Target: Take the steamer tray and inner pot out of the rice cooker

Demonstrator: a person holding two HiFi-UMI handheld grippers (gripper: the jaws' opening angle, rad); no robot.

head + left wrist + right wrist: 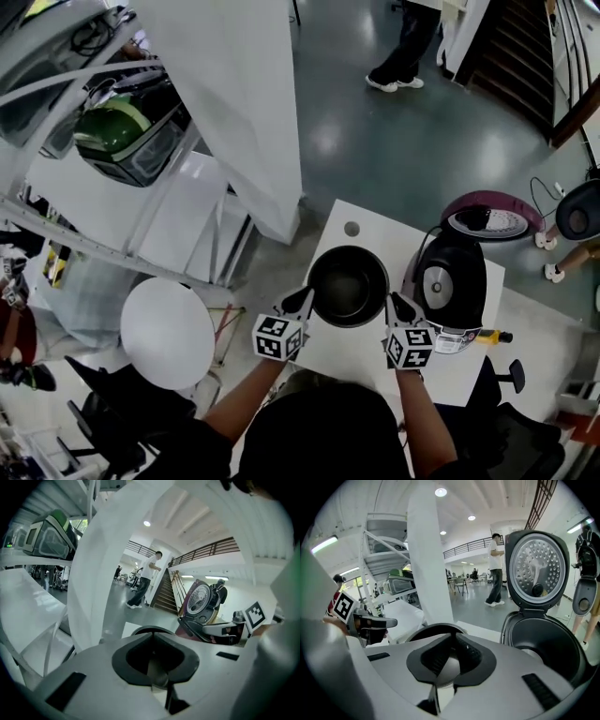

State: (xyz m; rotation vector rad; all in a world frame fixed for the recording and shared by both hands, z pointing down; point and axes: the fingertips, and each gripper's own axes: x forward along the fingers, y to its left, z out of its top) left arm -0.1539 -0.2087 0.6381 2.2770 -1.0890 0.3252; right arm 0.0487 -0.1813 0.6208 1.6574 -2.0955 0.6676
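Head view, centre frame: gripping the inner pot (349,284) by opposite rim edges, left gripper (302,302) and right gripper (398,305) both pinched tight on metal. Reaching up from the bottom edge, forearms parallel, just left of the open rice cooker (450,281).

Just beside inner pot (349,286), rice cooker (452,286)

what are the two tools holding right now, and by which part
The inner pot: left tool and right tool each pinch its rim on opposite sides.
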